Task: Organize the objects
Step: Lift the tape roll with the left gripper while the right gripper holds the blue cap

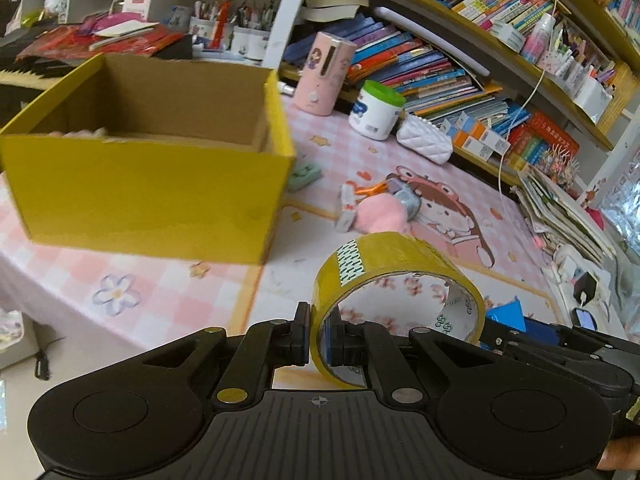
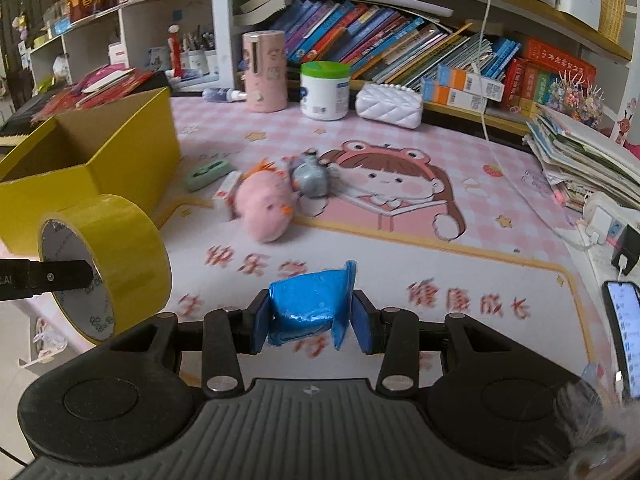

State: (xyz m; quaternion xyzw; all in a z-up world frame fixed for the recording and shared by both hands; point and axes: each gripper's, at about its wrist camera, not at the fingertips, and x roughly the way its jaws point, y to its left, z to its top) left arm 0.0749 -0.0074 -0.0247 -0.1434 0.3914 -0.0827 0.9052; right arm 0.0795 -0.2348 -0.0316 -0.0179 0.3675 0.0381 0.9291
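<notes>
A: What do I have in hand?

B: Two things, one per gripper. My left gripper (image 1: 317, 334) is clamped on the wall of one yellow tape roll (image 1: 394, 280), one pad outside and one inside the ring. The roll stands on edge at lower centre of the left wrist view, its open core facing lower right of the frame. In the right wrist view the same roll (image 2: 120, 248) sits at the left edge, core facing me.

A: And the right?

B: My right gripper (image 2: 314, 320) is closed on one blue packet (image 2: 308, 304), squeezed between the blue pads at lower centre, its long axis running across the frame.

A: The box?

B: One yellow cardboard box (image 1: 152, 184), open at the top, fills the left half of the left wrist view on the pink checked bench (image 1: 160, 288).

A: What's loose on the bench?

B: One pink plush toy (image 2: 264, 208), one grey lump (image 2: 312, 180) touching it, one green case (image 2: 208, 174) just beside the box. At the back, one pink cylinder (image 2: 266, 76), one green-lidded tub (image 2: 324, 90), one white quilted pouch (image 2: 390, 104).
</notes>
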